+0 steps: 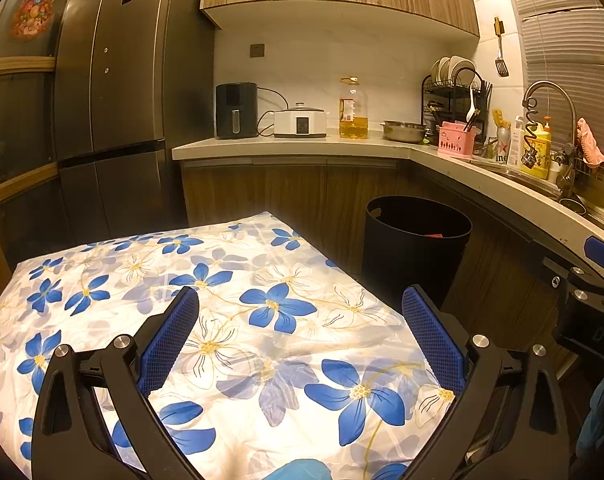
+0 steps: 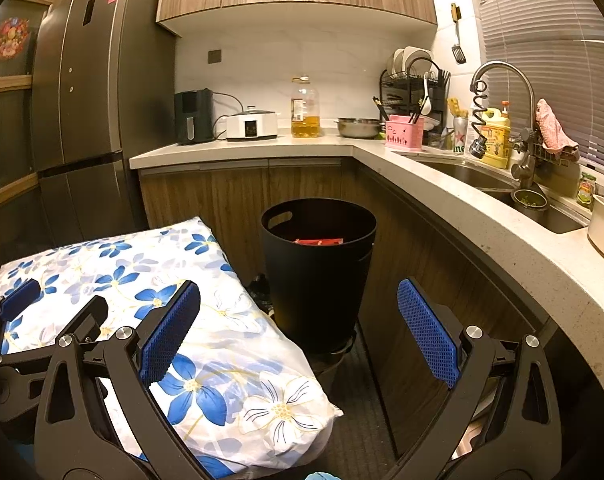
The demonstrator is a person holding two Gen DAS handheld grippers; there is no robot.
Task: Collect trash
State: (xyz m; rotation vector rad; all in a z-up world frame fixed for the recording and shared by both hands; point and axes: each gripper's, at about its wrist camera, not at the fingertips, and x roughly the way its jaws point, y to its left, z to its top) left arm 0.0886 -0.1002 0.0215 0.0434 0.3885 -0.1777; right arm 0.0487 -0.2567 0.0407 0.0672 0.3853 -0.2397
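Observation:
A black trash bin (image 2: 318,276) stands on the floor against the cabinets, with a red wrapper (image 2: 320,241) lying inside it; in the left wrist view the bin (image 1: 414,248) sits beyond the table's far right corner. My left gripper (image 1: 299,308) hovers open over the blue-flowered tablecloth (image 1: 229,320) with nothing between its fingers. My right gripper (image 2: 299,304) is open too, empty, a short way in front of the bin and right of the table. The left gripper's body (image 2: 25,320) shows at the left edge of the right wrist view.
An L-shaped counter (image 2: 442,184) carries an air fryer (image 1: 236,110), a cooker (image 1: 300,122), an oil bottle (image 1: 354,108), a steel bowl (image 1: 405,131), a dish rack (image 1: 454,96) and a sink with a faucet (image 2: 502,92). A dark fridge (image 1: 113,100) stands at the left. A blue bit (image 1: 297,470) lies at the bottom edge.

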